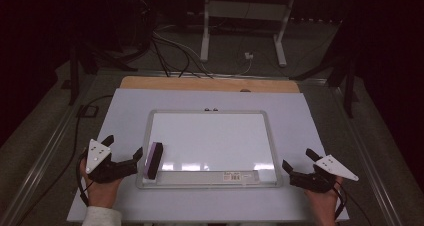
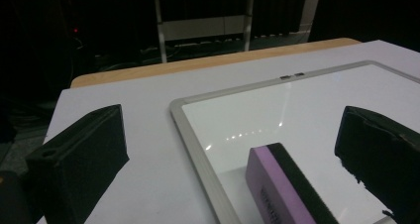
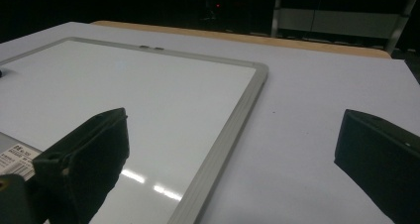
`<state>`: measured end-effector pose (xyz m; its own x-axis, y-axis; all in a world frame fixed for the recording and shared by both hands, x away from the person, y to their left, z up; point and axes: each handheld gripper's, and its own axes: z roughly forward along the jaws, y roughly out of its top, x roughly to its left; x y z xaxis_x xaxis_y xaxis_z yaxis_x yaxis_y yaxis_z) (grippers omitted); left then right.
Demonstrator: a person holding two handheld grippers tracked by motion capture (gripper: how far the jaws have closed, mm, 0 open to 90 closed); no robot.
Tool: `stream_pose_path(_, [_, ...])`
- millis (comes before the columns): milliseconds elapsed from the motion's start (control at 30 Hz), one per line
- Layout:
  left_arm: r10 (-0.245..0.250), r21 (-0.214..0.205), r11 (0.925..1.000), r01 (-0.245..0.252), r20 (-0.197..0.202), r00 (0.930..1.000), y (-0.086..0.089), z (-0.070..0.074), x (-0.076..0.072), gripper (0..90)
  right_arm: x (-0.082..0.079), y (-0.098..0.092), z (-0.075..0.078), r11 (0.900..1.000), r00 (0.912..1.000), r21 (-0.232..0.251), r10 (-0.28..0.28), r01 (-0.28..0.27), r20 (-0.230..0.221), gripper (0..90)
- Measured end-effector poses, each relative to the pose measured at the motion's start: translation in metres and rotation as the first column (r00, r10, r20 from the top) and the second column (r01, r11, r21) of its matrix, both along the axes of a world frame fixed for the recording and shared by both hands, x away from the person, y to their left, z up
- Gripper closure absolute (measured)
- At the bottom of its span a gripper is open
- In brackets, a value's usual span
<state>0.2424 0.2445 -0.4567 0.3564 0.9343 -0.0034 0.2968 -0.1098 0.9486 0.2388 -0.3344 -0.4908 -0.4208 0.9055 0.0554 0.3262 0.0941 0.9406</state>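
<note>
In the high view the left gripper (image 1: 124, 147) rests on the grey table (image 1: 310, 121) with its jaws spread wide, and the eraser (image 1: 153, 160) lies just ahead of its inner jaw, on the near left corner of the whiteboard (image 1: 212, 136), long side running away from the person; the right gripper (image 1: 299, 159) sits at the board's other side, likewise wide and holding nothing, its jaws just off the frame's near right corner. In the left gripper view the eraser (image 2: 285, 184) stands between the two black jaws, nearer the right one, showing a lilac body and a dark felt strip along one long side; it lies inside the silver frame, apart from both jaws. It looks to be a light foam block, soft enough to give a little under squeeze and not fragile, while the glossy board under it is likely slick, so it may skate if nudged from one side only. The sound hold is probably across its narrow width at mid-length, jaws on the two long flanks. In the right gripper view the whiteboard (image 3: 124, 95) lies ahead and left of the wide jaws, its frame edge running between them.
</note>
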Motion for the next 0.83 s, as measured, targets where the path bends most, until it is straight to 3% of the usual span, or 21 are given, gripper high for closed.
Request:
stream_pose_path(500, [0.031,0.02,0.9993,-0.031,0.002,0.9995,0.006,-0.015,-0.002,0.7,-0.004,0.001,0.004,0.9999,0.9993,0.003,0.017,-0.017,0.035,0.6])
stream_pose_path(600, [0.041,0.0,0.9992,-0.041,0.0,0.9992,0.008,-0.017,-0.002,0.7,-0.004,0.001,0.004,0.9999,0.9992,0.002,0.017,-0.017,0.037,0.6])
stream_pose_path(833, [0.048,-0.002,0.9988,-0.048,-0.003,0.9988,0.01,-0.017,-0.002,0.7,-0.004,0.001,0.004,0.9999,0.9993,0.002,0.016,-0.016,0.033,0.6])
